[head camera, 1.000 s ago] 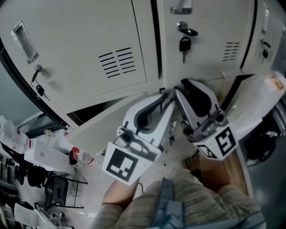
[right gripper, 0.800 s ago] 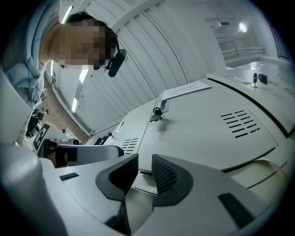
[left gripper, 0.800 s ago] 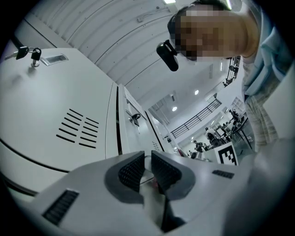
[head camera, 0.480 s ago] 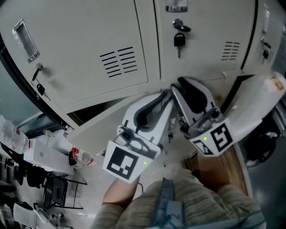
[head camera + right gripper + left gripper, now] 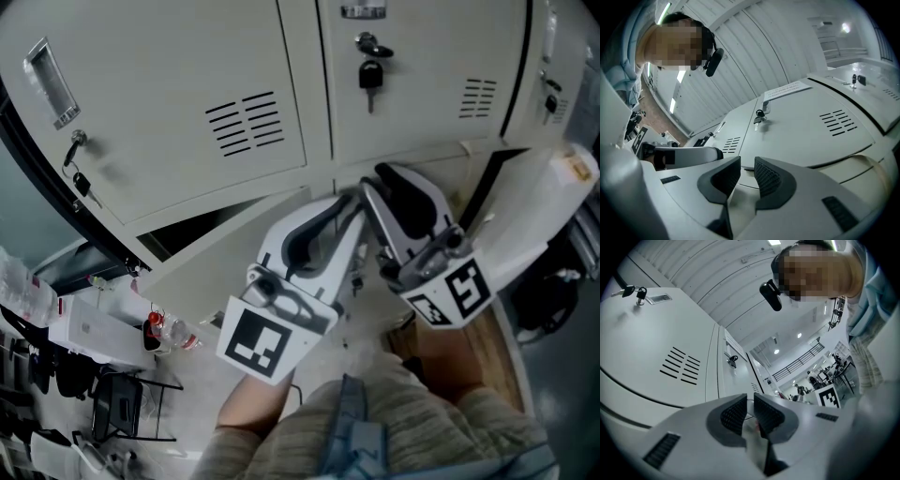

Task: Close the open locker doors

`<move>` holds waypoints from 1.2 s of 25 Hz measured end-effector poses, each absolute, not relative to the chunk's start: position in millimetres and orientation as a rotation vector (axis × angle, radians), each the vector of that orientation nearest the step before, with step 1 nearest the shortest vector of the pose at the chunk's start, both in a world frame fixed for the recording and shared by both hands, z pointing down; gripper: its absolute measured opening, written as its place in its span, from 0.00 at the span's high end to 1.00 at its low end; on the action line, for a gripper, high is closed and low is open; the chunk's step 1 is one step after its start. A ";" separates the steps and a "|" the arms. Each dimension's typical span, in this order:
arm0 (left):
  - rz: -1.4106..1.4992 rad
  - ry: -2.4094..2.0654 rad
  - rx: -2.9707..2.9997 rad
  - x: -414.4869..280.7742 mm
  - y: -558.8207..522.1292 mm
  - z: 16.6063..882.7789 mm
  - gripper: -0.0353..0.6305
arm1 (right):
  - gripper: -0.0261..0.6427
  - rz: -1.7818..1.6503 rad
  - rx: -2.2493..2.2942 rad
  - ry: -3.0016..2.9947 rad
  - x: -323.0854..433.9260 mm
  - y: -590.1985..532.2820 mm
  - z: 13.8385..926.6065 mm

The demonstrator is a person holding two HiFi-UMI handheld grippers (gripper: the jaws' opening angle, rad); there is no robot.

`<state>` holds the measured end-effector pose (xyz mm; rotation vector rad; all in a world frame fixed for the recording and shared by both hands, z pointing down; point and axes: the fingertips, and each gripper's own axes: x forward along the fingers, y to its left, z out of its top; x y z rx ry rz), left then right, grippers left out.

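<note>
I am seeing the white left gripper [image 5: 749, 402] and white right gripper [image 5: 747, 167] both narrowly parted, gripping nothing, pointing toward 1 cream metal locker door [image 5: 214, 265] hanging ajar beneath the shut vented upper lockers [image 5: 178, 103]

The place was a large industrial hall used as a workspace. A bank of grey metal lockers [image 5: 187, 112] with vents and keys [image 5: 369, 75] stood under a high ribbed ceiling [image 5: 708, 277] with strip lights [image 5: 663, 13]. A railed upper gallery [image 5: 797, 363] overlooked distant desks [image 5: 841, 369].
</note>
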<state>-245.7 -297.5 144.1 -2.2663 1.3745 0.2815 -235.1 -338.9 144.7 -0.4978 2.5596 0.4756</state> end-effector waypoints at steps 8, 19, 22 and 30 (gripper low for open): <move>0.285 1.358 -2.285 -237.5 -284.4 159.8 0.91 | 0.82 0.479 -0.502 2.556 -221.2 -316.4 159.0; 0.303 1.326 -2.356 -218.1 -254.2 200.0 0.91 | 0.82 0.467 -0.544 2.627 -198.3 -267.4 192.4; 0.334 1.281 -2.391 -208.8 -242.0 215.1 0.91 | 0.82 0.404 -0.558 2.646 -193.4 -251.4 202.4; 0.323 1.220 -2.486 -185.9 -211.2 260.1 0.91 | 0.82 0.305 -0.551 2.724 -170.6 -217.0 249.4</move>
